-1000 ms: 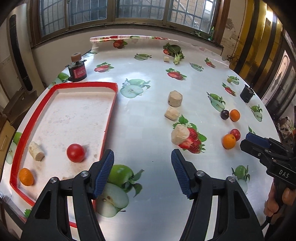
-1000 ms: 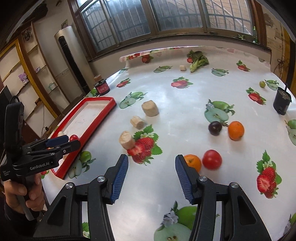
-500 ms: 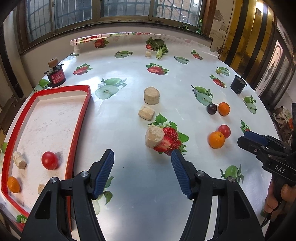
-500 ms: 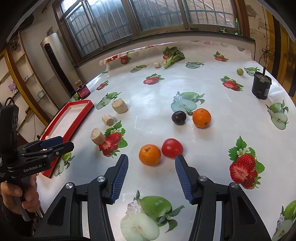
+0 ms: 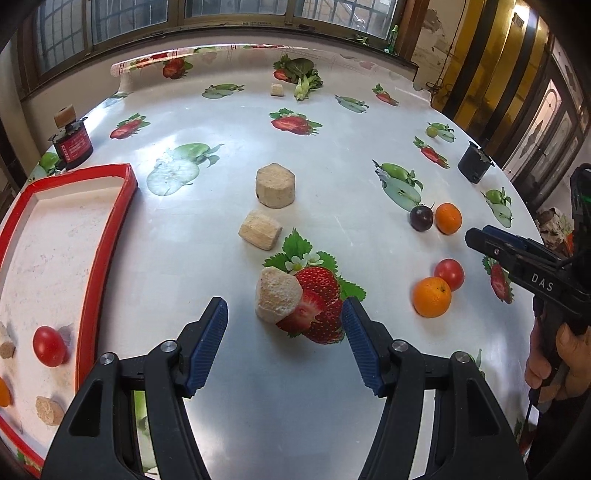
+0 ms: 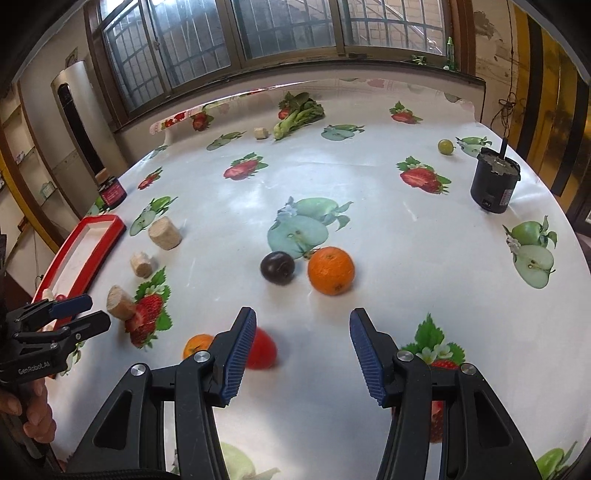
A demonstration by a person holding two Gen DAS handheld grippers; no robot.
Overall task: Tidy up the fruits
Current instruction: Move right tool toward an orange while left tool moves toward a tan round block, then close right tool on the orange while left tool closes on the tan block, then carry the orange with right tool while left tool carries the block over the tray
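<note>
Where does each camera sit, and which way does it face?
Left wrist: behind the open left hand-held gripper, facing the nearest cork piece; the tray lies left.
Right wrist: behind the open right hand-held gripper, facing the plum and the far orange.
Shared: both show those fruits, the tray and the other gripper.

**Room and surroundings: condition as observed**

Table (image 6: 388, 206) is large and round-edged, covered by a glossy white cloth printed with strawberries and green apples; daylight reflects off its surface. Behind it runs a row of brown-framed windows (image 6: 288, 33) fitted with metal grilles, above a pale ledge wall (image 5: 74, 96). To the left stands a tall silver-grey floor-standing air conditioner (image 6: 75, 122), with wooden shelving (image 6: 22, 184) against the wall beside it. On the right, yellow-and-dark vertical panels (image 5: 491, 55) and a glazed door (image 5: 546, 122) are visible. Lighting is natural, from the windows.
</note>
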